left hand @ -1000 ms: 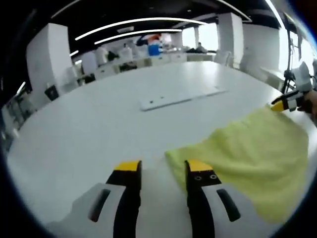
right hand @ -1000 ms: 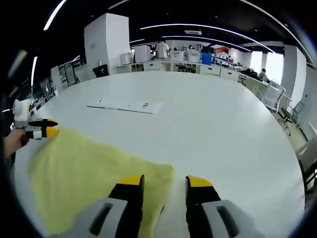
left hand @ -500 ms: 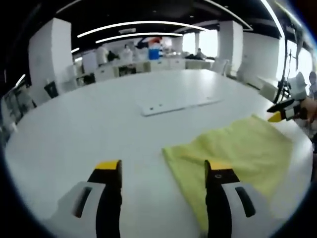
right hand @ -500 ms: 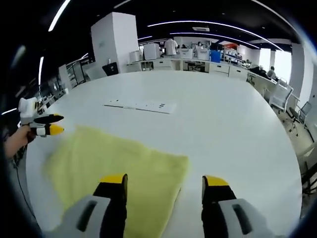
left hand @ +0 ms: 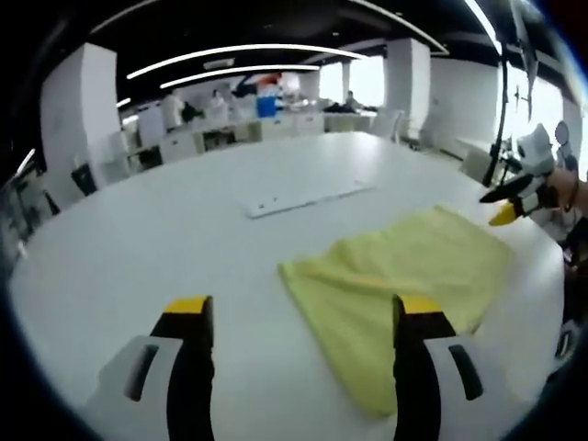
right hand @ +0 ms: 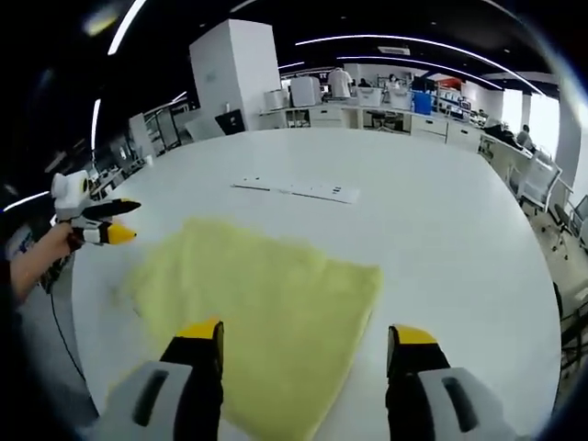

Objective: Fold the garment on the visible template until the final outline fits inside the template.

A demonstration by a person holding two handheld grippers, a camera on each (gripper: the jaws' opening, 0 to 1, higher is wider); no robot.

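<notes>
I've just let go: both my left gripper (left hand: 294,317) and right gripper (right hand: 306,342) gape empty, pulled back. The cloth (right hand: 262,308) lies flat mid-frame on the table (right hand: 441,220), fold laid down.

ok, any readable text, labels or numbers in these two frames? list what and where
No text can be read.
White flat sheet on the table: small dark marks, too small and blurred to read.
Yellow cloth: no print or label in sight.
Left gripper and right gripper: no markings in sight.
Background desks and screens: too far and blurred.
</notes>
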